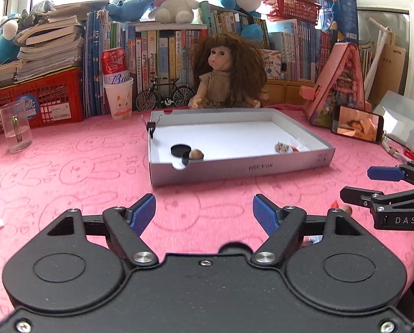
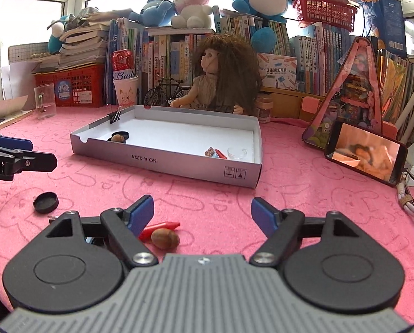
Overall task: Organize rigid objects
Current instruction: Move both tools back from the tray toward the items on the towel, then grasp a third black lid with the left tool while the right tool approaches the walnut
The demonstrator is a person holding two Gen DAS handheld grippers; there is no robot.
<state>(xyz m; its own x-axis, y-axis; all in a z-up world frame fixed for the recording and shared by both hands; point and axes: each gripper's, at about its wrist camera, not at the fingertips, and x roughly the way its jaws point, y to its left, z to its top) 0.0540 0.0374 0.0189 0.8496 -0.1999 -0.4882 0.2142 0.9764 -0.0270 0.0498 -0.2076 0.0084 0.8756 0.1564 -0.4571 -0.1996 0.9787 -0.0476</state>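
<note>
- Left wrist view: left gripper [image 1: 204, 213] jaws apart, nothing between them, over pink cloth [image 1: 68, 172].
- Grey box lid [image 1: 243, 166] at 12 o'clock holds black cap [image 1: 180, 149], nut [image 1: 196, 154] and small toys [image 1: 286, 147] at its 3 o'clock.
- Right wrist view: right gripper [image 2: 202, 212] jaws spread, empty.
- Walnut [image 2: 165, 238] and red crayon [image 2: 158, 229] on the cloth, just beside the left finger.
- Loose black lid [image 2: 46, 202] at 9 o'clock.
</note>
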